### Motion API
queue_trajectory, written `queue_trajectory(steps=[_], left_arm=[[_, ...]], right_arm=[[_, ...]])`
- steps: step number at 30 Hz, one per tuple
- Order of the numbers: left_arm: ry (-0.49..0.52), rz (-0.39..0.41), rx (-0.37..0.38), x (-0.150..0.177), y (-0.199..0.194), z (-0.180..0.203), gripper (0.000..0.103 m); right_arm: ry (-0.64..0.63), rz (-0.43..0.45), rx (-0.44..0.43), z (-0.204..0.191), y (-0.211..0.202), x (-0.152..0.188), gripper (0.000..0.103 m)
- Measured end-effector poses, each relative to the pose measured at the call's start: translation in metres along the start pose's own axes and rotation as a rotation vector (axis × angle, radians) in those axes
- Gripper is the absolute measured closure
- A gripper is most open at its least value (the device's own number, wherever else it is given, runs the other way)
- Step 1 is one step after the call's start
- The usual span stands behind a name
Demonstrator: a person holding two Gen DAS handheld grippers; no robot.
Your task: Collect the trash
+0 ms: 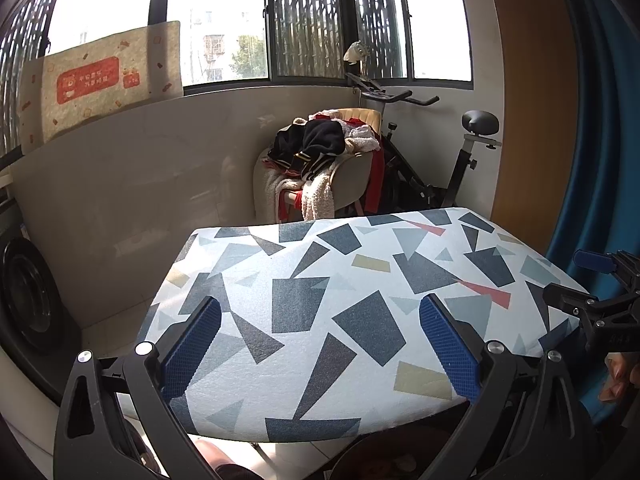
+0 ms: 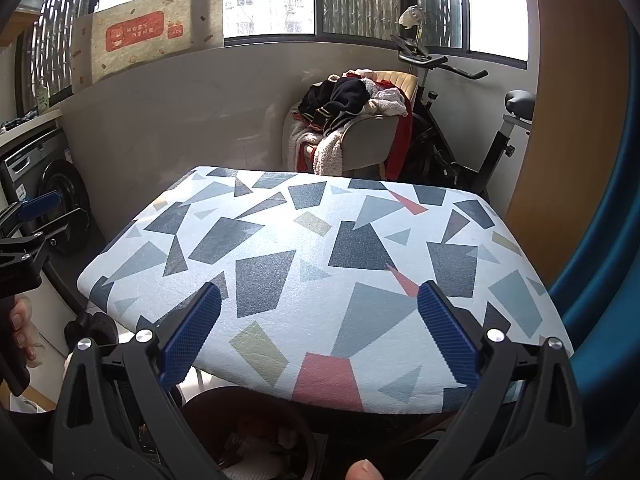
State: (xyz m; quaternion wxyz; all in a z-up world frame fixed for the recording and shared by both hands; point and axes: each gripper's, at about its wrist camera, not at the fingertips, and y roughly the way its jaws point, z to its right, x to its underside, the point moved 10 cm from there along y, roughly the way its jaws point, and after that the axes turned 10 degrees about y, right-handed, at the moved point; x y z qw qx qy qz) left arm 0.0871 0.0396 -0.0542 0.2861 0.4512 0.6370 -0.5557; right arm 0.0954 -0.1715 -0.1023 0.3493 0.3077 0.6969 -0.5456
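Note:
A table with a white cloth printed with grey, yellow and red shapes (image 1: 344, 300) fills both views (image 2: 320, 264). My left gripper (image 1: 320, 320) is open and empty, held over the table's near edge. My right gripper (image 2: 319, 308) is open and empty, also over the near edge. A dark round bin (image 2: 248, 436) with white crumpled trash in it stands on the floor under the table's front edge; its rim also shows in the left wrist view (image 1: 396, 456). The right gripper appears at the right edge of the left wrist view (image 1: 600, 300).
A chair piled with clothes (image 1: 320, 160) and an exercise bike (image 1: 440, 160) stand behind the table. A washing machine (image 2: 52, 200) is at the left. A blue curtain (image 2: 608, 240) and a wooden panel (image 1: 532, 100) are at the right.

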Motion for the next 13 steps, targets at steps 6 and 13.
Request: queue_trajectory(steps=[6, 13], left_arm=[[0.005, 0.000, 0.000, 0.0010, 0.0003, 0.0007, 0.006], [-0.002, -0.010, 0.000, 0.0036, 0.0035, -0.0015, 0.006]], right_arm=[[0.001, -0.003, 0.001, 0.0008, 0.0005, 0.0000, 0.006], [-0.001, -0.007, 0.005, 0.0017, 0.0011, -0.0016, 0.006]])
